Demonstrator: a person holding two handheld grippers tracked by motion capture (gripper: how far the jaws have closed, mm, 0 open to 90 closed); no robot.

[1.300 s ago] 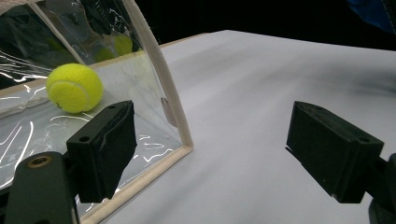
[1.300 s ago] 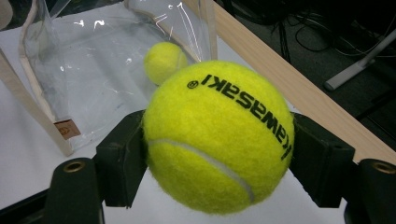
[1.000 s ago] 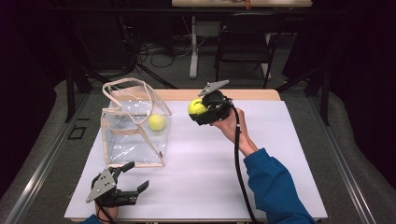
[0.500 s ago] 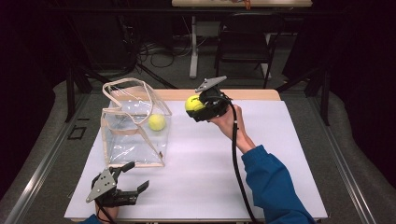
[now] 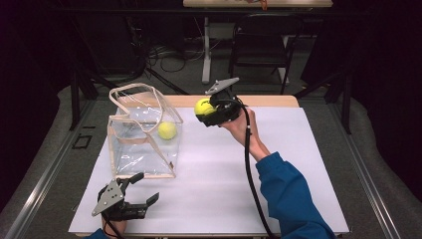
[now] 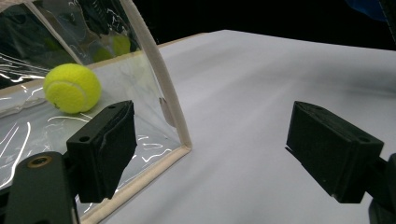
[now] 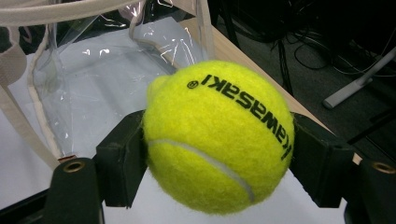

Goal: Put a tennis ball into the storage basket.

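White sheeting covers the desk (image 5: 298,164) I am working over, with dark floor and cables beyond it. Nearest to me, at the front left edge, my left gripper (image 5: 141,190) rests low on the sheet with its fingers (image 6: 105,144) spread wide and nothing between them; one finger sits just beside the front corner of the clear plastic bag with beige fabric trim (image 5: 142,144). That bag stands upright on the left part of the desk, its top open and its handles arching over it. Inside it, a yellow-green felt tennis ball (image 5: 167,130) lies on the bottom toward the right wall. Farther back, near the middle of the far edge, my right gripper (image 5: 206,110) is held up off the desk by a hand (image 5: 241,127) in a blue sleeve (image 5: 293,199). Its fingers (image 7: 122,158) are clamped on either side of a second yellow-green tennis ball printed with black lettering (image 7: 218,135), which sits to the right of the bag's opening, well apart from the ball inside.
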